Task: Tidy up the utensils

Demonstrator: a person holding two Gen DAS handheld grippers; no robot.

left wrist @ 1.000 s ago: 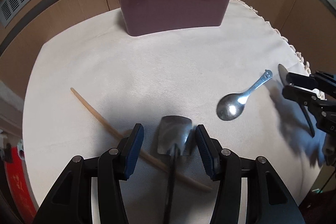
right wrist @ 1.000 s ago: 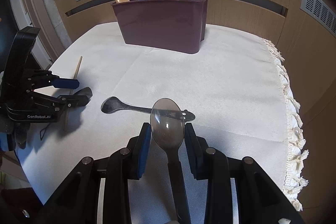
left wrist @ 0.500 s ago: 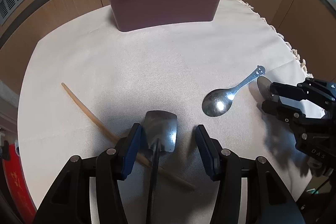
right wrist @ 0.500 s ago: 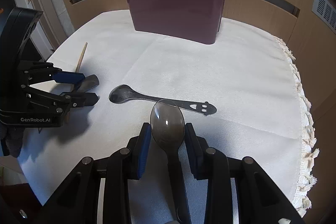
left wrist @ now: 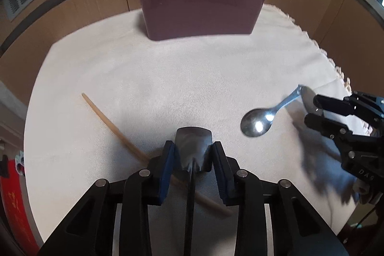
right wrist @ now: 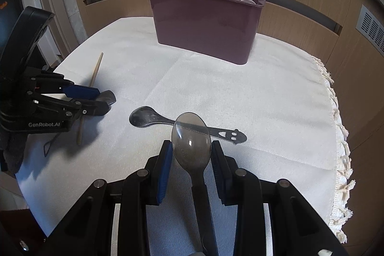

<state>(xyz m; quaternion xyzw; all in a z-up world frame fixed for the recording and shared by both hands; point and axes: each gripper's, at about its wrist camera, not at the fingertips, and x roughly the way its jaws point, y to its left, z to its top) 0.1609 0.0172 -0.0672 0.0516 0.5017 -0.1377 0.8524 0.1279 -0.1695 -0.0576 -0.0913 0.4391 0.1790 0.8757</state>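
Squeezing a dark flat spoon (left wrist: 193, 148), the left tongs (left wrist: 193, 161) sit low over the desk (left wrist: 168, 78); its handle hides a wooden stick (left wrist: 108, 122) partly. A shiny metal spoon (left wrist: 258, 121) lies nearby.

From the right, the right tongs (right wrist: 191, 155) grip a clear spoon (right wrist: 191, 144), covering the metal spoon's middle. A purple bin (right wrist: 206, 25) stands beyond on white cloth.

Black Frames, Blue Pads

The left hand-held gripper (left wrist: 193, 160) is matte black plastic with blue finger pads (left wrist: 166, 167) and round silver screws at the joints. The right hand-held gripper (right wrist: 191, 161) matches it. White "GenRobot.AI" lettering (right wrist: 44, 124) marks the left one's side.
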